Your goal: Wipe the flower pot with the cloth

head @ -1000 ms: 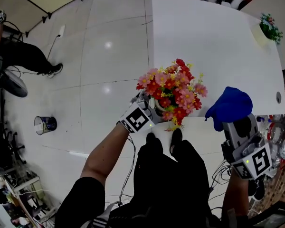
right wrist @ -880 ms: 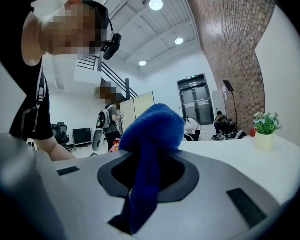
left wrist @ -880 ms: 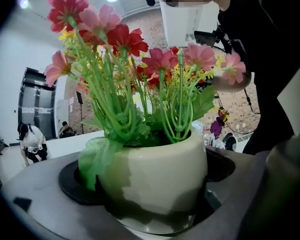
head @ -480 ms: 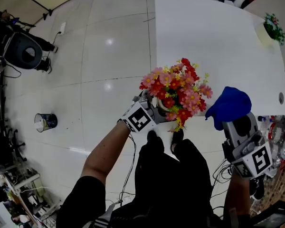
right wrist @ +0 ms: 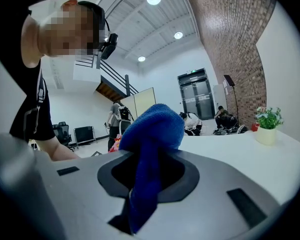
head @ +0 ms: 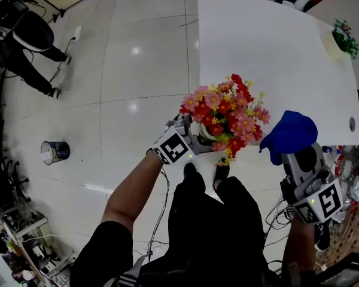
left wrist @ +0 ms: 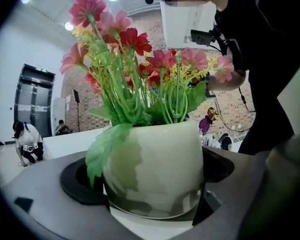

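Note:
A white flower pot (left wrist: pixel 155 169) (head: pixel 206 137) full of red and pink artificial flowers (head: pixel 226 113) hangs off the near edge of the white table (head: pixel 269 46), clamped in my left gripper (head: pixel 188 141) (left wrist: pixel 152 194). The pot fills the space between its jaws. To the right, my right gripper (head: pixel 292 151) (right wrist: pixel 140 184) is shut on a blue cloth (head: pixel 289 133) (right wrist: pixel 147 154), which bunches up above the jaws. The cloth is apart from the pot, about a hand's width to its right.
A second small potted plant (head: pixel 341 36) stands at the table's far right corner. A small bin (head: pixel 54 152) sits on the tiled floor to the left. A person (head: pixel 21 37) moves about at the far left. My own legs and shoes (head: pixel 203 175) are below the pot.
The pot and my left gripper have drifted slightly right and down. The cloth and right gripper have hardly moved. The person at the far left has moved.

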Motion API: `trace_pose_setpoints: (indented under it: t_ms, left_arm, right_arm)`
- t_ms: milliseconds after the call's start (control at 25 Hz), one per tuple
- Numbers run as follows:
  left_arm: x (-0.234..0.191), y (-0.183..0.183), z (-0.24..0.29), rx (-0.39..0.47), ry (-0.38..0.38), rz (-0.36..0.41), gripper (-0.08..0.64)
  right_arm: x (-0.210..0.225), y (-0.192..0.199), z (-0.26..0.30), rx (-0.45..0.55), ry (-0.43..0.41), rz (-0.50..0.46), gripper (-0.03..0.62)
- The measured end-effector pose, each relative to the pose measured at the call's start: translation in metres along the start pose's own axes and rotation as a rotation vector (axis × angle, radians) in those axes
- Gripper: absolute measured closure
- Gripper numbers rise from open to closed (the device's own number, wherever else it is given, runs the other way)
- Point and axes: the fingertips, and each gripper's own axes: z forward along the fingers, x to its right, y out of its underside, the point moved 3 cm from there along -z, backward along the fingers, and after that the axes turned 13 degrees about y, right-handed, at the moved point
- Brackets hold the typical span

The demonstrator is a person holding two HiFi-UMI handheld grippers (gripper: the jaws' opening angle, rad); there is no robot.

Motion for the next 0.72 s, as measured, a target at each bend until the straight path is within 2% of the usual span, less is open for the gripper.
trace_pose_setpoints:
  t_ms: [200,320,440,520,560,640,720]
  left_arm:
    - [0.0,0.002,-0.004,-0.01,0.01,-0.014,-0.008]
    - [0.001,0.0,-0.012,0.015,0.014,-0.056,-0.037]
    - [0.01,0.006,-0.037,-0.022,-0.014,-0.092,-0.037]
    - [0.017,0.006,-0.063,-0.03,-0.065,-0.136,-0.037]
    - [0.022,0.002,-0.079,-0.005,-0.109,-0.171,-0.037]
    - [0.037,-0.019,-0.115,0.089,-0.22,-0.239,-0.037]
    - [0.061,-0.052,-0.145,0.173,-0.302,-0.271,-0.037]
  right_arm:
    - [-0.003,-0.004,0.003,-0.014,-0.004,0.012,0.528]
    - [-0.007,-0.009,0.003,-0.026,-0.014,0.014,0.528]
    - [-0.017,-0.019,-0.002,-0.037,-0.003,-0.004,0.526]
    - [-0.024,-0.031,-0.008,-0.034,0.021,0.008,0.528]
    - [-0.028,-0.038,-0.012,-0.027,0.032,0.018,0.528]
    - [-0.038,-0.053,-0.024,-0.007,0.038,0.023,0.528]
    - [-0.047,-0.068,-0.035,0.016,0.028,0.014,0.528]
